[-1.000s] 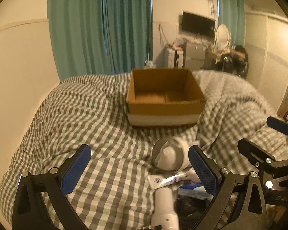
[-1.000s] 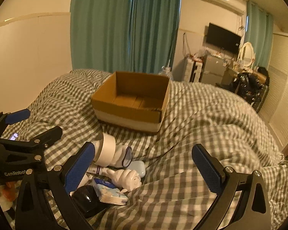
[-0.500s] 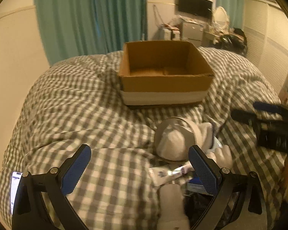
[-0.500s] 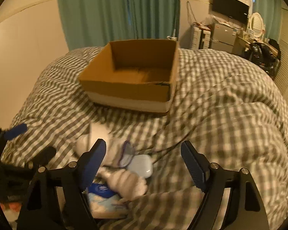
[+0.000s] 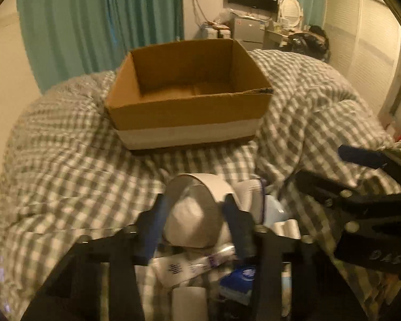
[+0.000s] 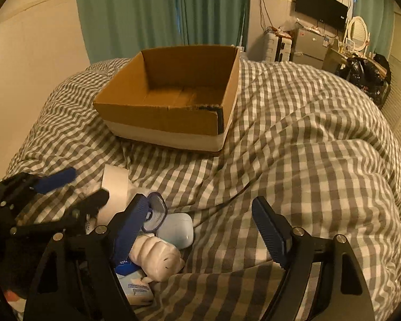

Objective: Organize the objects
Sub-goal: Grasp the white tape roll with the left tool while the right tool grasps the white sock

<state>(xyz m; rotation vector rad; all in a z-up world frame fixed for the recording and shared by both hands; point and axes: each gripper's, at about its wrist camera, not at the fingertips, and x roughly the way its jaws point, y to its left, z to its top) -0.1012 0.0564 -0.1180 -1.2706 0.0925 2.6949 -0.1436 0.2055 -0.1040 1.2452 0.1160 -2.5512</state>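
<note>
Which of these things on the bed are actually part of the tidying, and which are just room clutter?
Part of the job:
- roll of tape, between the left gripper's fingers
- cardboard box, empty
- white earbud case
- tube
- tissue pack
- right gripper, open

Just lying about:
- checked duvet
- teal curtains
- television
- oval mirror

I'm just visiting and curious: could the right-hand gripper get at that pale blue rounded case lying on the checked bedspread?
Probably yes. The right gripper is open, and the pale blue rounded case lies just ahead between its fingers with nothing lying on it. A white fist-shaped toy presses against its near side, which might crowd the grasp.
</note>
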